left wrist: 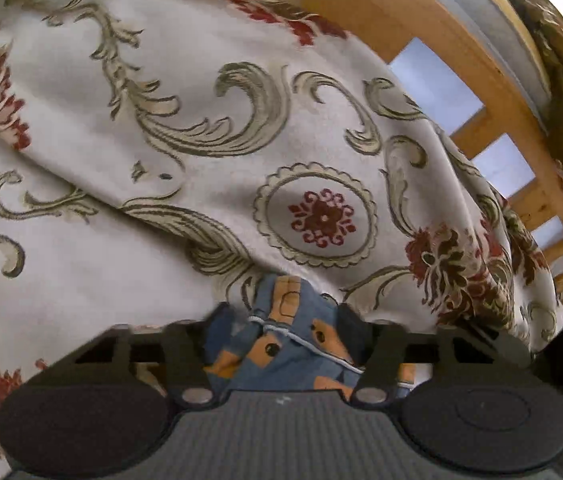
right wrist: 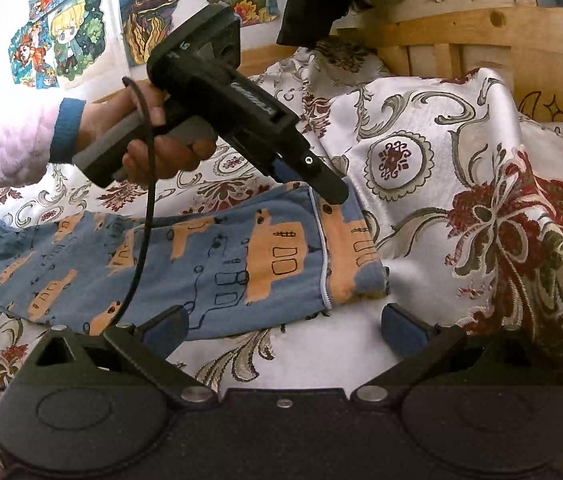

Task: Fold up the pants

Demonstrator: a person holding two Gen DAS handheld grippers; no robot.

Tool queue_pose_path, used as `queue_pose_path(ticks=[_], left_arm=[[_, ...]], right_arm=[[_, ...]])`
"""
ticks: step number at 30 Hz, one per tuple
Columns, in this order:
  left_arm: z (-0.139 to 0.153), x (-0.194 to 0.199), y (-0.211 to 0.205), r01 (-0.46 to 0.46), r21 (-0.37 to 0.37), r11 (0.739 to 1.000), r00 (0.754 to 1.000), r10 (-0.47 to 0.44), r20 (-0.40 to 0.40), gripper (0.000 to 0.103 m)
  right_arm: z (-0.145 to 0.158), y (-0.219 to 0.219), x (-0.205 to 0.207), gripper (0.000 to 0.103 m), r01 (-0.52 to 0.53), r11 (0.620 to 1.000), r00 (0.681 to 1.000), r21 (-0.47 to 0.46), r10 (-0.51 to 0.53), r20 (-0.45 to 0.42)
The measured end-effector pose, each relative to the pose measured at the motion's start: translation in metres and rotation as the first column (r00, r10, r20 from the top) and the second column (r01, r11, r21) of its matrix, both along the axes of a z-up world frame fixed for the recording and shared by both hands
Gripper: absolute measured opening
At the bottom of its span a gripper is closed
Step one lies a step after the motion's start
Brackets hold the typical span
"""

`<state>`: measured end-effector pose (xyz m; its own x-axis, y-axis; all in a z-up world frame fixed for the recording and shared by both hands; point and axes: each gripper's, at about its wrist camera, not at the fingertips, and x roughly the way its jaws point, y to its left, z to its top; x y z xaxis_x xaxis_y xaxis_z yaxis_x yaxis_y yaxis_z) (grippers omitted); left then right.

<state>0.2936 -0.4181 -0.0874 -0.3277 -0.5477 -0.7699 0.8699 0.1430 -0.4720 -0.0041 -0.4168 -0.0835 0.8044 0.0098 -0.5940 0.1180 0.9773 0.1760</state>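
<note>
Left claw (right wrist: 331, 194) pinches pants (right wrist: 217, 264) hem — right claw (right wrist: 285, 326) gaping.

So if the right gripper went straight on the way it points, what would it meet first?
Most likely the near edge of the pants, lying just ahead of the open right gripper on the bedspread. Beyond that sits the left gripper, though depth is hard to judge.

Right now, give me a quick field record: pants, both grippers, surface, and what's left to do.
pants: blue with orange print, lying flat and lengthwise on the bedspread, cuff end toward the headboard
left gripper: shut on the pants at the far corner of the cuff; fabric bunched between its fingers in the left wrist view
right gripper: open, at the near cuff corner, not gripping
surface: floral bedspread
fold: not yet made
</note>
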Motion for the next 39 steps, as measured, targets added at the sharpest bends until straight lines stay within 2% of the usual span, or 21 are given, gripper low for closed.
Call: queue_pose_path(ticks=[1, 4, 5, 7, 8, 10, 12, 14, 16, 17, 19, 20, 23, 28, 31, 33, 34, 35, 39], left_arm=[[0.000, 0.001, -0.001, -0.013, 0.012, 1.000, 1.000, 0.013, 0.008, 0.040], [0.002, -0.003, -0.001, -0.035, 0.009, 0.999, 0.999, 0.034, 0.018, 0.027], [0.004, -0.008, 0.000, -0.034, -0.005, 0.999, 0.998, 0.034, 0.048, 0.021], [0.014, -0.027, 0.006, -0.005, -0.047, 0.999, 0.984, 0.013, 0.178, 0.018], [0.020, -0.040, 0.011, 0.028, -0.077, 0.997, 0.965, -0.007, 0.261, 0.017], [0.033, -0.072, 0.029, 0.131, -0.147, 0.980, 0.891, -0.051, 0.451, 0.016], [0.041, -0.104, 0.053, 0.255, -0.203, 0.945, 0.788, -0.082, 0.610, 0.015], [0.047, -0.122, 0.071, 0.342, -0.222, 0.913, 0.736, -0.113, 0.667, 0.015], [0.049, -0.138, 0.083, 0.389, -0.232, 0.891, 0.702, -0.124, 0.702, 0.014], [0.049, -0.147, 0.088, 0.418, -0.232, 0.878, 0.674, -0.129, 0.727, 0.014], [0.047, -0.158, 0.094, 0.463, -0.211, 0.861, 0.622, -0.146, 0.769, 0.014], [0.046, -0.161, 0.095, 0.474, -0.199, 0.858, 0.607, -0.154, 0.780, 0.014], [0.046, -0.164, 0.095, 0.484, -0.197, 0.852, 0.590, -0.152, 0.793, 0.014], [0.052, -0.174, 0.103, 0.539, -0.188, 0.821, 0.535, -0.161, 0.829, 0.014], [0.053, -0.175, 0.105, 0.547, -0.184, 0.816, 0.522, -0.162, 0.837, 0.014], [0.054, -0.174, 0.105, 0.541, -0.188, 0.820, 0.525, -0.154, 0.837, 0.014], [0.054, -0.173, 0.104, 0.538, -0.191, 0.821, 0.522, -0.147, 0.840, 0.014], [0.055, -0.173, 0.104, 0.537, -0.192, 0.822, 0.518, -0.140, 0.844, 0.014], [0.055, -0.171, 0.102, 0.529, -0.200, 0.824, 0.514, -0.124, 0.849, 0.014]], right_arm=[[0.000, 0.000, 0.000, 0.102, -0.001, 1.000, 1.000, -0.001, 0.001, -0.001], [0.000, 0.000, 0.001, 0.102, 0.001, 1.000, 1.000, 0.002, -0.001, -0.002], [0.000, 0.000, 0.001, 0.102, 0.002, 1.000, 1.000, 0.004, -0.002, -0.003], [0.001, -0.001, 0.002, 0.102, 0.001, 1.000, 1.000, 0.010, 0.000, -0.004], [0.002, -0.002, 0.001, 0.102, -0.002, 1.000, 1.000, 0.015, 0.002, -0.004], [0.004, -0.005, 0.001, 0.102, -0.018, 1.000, 1.000, 0.022, 0.019, -0.005], [0.007, -0.007, 0.000, 0.102, -0.044, 0.999, 0.999, 0.005, 0.044, -0.006], [0.011, -0.010, 0.001, 0.102, -0.068, 0.997, 0.998, -0.029, 0.068, -0.007], [0.017, -0.014, 0.002, 0.102, -0.095, 0.994, 0.996, -0.062, 0.094, -0.004], [0.020, -0.018, 0.004, 0.102, -0.113, 0.990, 0.994, -0.080, 0.113, -0.006], [0.024, -0.029, 0.013, 0.102, -0.153, 0.983, 0.988, -0.097, 0.150, -0.034], [0.025, -0.035, 0.017, 0.102, -0.171, 0.981, 0.985, -0.094, 0.167, -0.050], [0.027, -0.051, 0.032, 0.102, -0.242, 0.969, 0.968, -0.040, 0.239, -0.071], [0.024, -0.066, 0.054, 0.098, -0.334, 0.942, 0.934, 0.046, 0.337, -0.121], [0.022, -0.069, 0.059, 0.094, -0.367, 0.927, 0.915, 0.080, 0.375, -0.148], [0.022, -0.069, 0.058, 0.078, -0.369, 0.926, 0.914, 0.084, 0.378, -0.151], [0.021, -0.070, 0.057, 0.055, -0.356, 0.930, 0.917, 0.093, 0.367, -0.156], [0.020, -0.073, 0.056, 0.038, -0.336, 0.935, 0.922, 0.113, 0.351, -0.164], [0.022, -0.077, 0.049, 0.026, -0.307, 0.940, 0.933, 0.151, 0.328, -0.149]])
